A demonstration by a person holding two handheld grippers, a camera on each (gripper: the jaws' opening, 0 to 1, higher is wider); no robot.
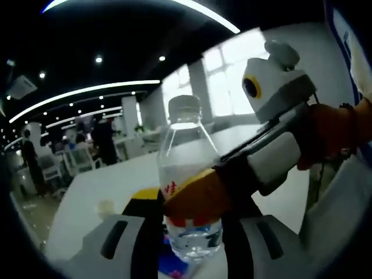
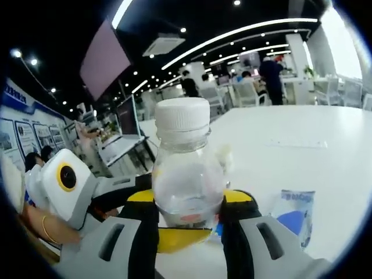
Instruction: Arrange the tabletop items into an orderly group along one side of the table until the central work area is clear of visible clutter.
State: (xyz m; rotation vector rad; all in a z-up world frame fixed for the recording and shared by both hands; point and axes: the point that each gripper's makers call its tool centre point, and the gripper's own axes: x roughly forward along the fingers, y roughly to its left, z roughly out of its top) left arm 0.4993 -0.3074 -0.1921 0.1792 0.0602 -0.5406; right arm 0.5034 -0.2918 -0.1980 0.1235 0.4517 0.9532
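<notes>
White table under ceiling light strips. Centre frame, clear plastic bottle with white cap clamped between right gripper and left gripper, both grasping it. Lower right, small blue-and-white packet lying flat nearby.

Open office — desks, laptop
</notes>
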